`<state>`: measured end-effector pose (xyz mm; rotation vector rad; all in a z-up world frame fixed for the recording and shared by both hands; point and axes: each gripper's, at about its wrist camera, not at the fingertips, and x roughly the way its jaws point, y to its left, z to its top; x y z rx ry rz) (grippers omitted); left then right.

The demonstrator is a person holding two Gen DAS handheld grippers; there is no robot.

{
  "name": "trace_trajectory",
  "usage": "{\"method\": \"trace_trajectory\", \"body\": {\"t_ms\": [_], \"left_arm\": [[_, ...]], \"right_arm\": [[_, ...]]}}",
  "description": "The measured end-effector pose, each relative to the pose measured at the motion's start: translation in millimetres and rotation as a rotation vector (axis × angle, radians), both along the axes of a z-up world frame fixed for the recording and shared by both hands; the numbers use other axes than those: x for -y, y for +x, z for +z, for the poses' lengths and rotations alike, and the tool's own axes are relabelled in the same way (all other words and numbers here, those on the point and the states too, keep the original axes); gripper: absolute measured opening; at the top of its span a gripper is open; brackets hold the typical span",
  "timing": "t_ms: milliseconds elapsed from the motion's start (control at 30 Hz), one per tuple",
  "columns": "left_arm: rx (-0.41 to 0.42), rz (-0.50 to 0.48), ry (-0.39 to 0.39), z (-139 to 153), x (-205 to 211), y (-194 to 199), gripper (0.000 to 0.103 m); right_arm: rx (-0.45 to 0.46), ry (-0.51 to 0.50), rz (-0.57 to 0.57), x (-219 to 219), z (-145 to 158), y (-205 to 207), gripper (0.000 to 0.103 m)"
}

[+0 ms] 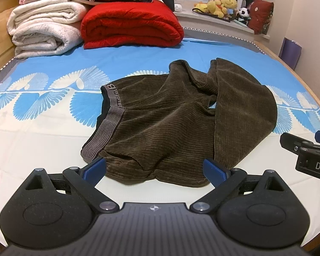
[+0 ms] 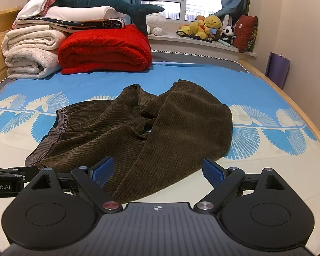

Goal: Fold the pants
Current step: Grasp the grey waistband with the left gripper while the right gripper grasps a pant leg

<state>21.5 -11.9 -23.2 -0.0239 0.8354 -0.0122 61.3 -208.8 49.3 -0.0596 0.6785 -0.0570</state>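
Dark brown corduroy pants [image 1: 170, 117] [image 2: 138, 132] lie crumpled on the bed, with the grey waistband [image 1: 108, 115] [image 2: 53, 136] at the left and one leg folded over to the right. My left gripper [image 1: 155, 170] hovers open just above the pants' near edge, blue pads wide apart with nothing pressed between them. Over the near end of the folded leg my right gripper [image 2: 157, 172] is open too, and its tip shows as the right gripper [image 1: 305, 149] at the right edge of the left wrist view.
The bed sheet [image 1: 42, 132] [image 2: 256, 181] is blue and white with a fan pattern. Folded white blankets [image 1: 42, 29] and a red blanket [image 1: 130, 23] [image 2: 104, 49] are stacked at the far left. Plush toys [image 2: 207, 27] line the windowsill. A wooden bed frame [image 2: 288, 98] runs along the right.
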Motion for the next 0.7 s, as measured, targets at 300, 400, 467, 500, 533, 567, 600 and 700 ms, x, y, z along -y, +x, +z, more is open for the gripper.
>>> {"method": "trace_trajectory", "body": {"t_ms": [300,400,467,500,533,567,600,700], "left_arm": [[-0.021,-0.056,-0.158,35.5,-58.8,44.9,0.015],[-0.027,-0.08,-0.183,48.7,-89.1,80.2,0.015],[-0.035,-0.039,-0.213,43.4,-114.1,104.6,0.015],[-0.038,-0.012,-0.236,34.0,-128.1,114.9,0.015],[-0.051,0.015,-0.259,21.0,-141.6,123.0,0.015],[-0.102,0.048,-0.281,1.1,-154.4,131.2,0.015],[-0.193,0.091,-0.29,-18.8,-165.8,139.3,0.015],[-0.345,0.137,-0.364,-57.3,-182.7,155.8,0.015]], "right_arm": [[0.124,0.083,-0.078,33.3,17.9,11.7,0.07],[0.18,0.125,-0.12,51.8,22.7,29.2,0.057],[0.201,0.098,-0.113,55.5,23.9,41.0,0.055],[0.204,0.091,-0.099,56.0,23.0,49.2,0.055],[0.193,0.082,-0.085,55.6,20.6,58.8,0.055],[0.161,0.098,-0.074,55.3,15.5,70.1,0.055],[0.113,0.118,-0.061,53.8,7.4,82.8,0.055],[-0.04,0.135,-0.02,44.4,-25.1,119.6,0.059]]}}
